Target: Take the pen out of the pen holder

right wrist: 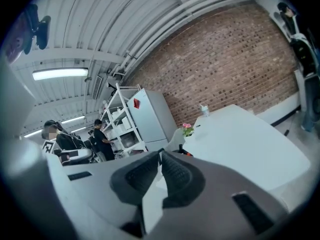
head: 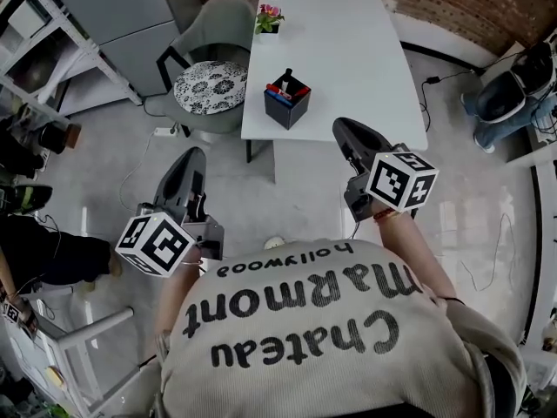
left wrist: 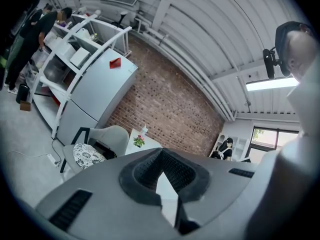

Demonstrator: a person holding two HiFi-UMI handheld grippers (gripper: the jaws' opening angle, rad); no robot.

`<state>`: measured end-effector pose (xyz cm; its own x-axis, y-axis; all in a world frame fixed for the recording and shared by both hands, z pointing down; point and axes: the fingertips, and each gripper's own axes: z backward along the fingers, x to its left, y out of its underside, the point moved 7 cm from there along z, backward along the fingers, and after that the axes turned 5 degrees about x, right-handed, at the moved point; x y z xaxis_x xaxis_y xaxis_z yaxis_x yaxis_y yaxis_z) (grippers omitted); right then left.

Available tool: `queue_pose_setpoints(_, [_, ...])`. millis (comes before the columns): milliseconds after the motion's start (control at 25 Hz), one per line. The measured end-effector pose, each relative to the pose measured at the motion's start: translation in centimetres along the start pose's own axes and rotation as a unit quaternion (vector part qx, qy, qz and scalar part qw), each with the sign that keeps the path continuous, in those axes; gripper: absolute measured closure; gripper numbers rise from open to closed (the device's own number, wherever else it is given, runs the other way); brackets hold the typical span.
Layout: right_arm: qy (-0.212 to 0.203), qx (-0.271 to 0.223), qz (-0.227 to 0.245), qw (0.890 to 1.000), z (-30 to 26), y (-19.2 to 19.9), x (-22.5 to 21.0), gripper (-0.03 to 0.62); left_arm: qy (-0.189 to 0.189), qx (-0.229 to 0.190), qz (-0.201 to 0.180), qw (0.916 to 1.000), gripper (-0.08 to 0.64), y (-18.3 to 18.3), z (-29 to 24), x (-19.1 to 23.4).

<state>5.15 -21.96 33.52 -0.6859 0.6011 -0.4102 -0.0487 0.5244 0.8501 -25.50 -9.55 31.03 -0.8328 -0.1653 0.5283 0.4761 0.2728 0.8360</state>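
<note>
Before the person's chest, the dark grey plastic left hand-held gripper (head: 193,157) is raised over the pale floor, short of the counter. Its jaws are closed tip to tip with nothing between them. On the other side, the matching right hand-held gripper (head: 345,129) also has its jaws drawn together and empty, and its tips show against the near edge of the long white counter (head: 348,42). Near that end of the counter stands the square black pen holder (head: 287,104), apart from both grippers. A black pen (head: 287,77) stands upright in it beside something red and blue. Farther along sits a small pink-flowered potted plant (head: 269,17). A grey chair with a patterned cushion (head: 209,85) stands at the counter's left.
</note>
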Motion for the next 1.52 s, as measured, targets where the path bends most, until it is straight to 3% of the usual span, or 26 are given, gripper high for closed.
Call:
queue_pose_setpoints(280, [-0.018, 0.035, 0.003, 0.999, -3.1, 0.6, -0.3, 0.501, -0.018, 0.012, 0.017, 0.9996, 0.558, 0.0, -1.6, 2.8])
queue_pose_setpoints(440, [-0.034, 0.061, -0.001, 0.998, -6.2, 0.5, -1.3, 0.483, -0.037, 0.013, 0.036, 0.9986, 0.558, 0.2, -3.0, 4.2])
queue_pose_setpoints(800, [-0.090, 0.117, 0.021, 0.989, -14.6, -2.3, -2.8, 0.462, -0.090, -0.006, 0.035, 0.9954, 0.558, -2.7, -5.3, 5.1])
queue_pose_setpoints(1120, [-0.122, 0.183, 0.086, 0.972, -20.8, -2.6, -2.6, 0.433, -0.147, -0.026, 0.051, 0.9875, 0.558, -3.4, -4.9, 6.9])
queue_pose_setpoints(1520, [-0.112, 0.259, 0.162, 0.945, -24.3, -1.0, -2.2, 0.425, -0.179, -0.051, 0.068, 0.9802, 0.558, -3.5, -3.5, 8.6])
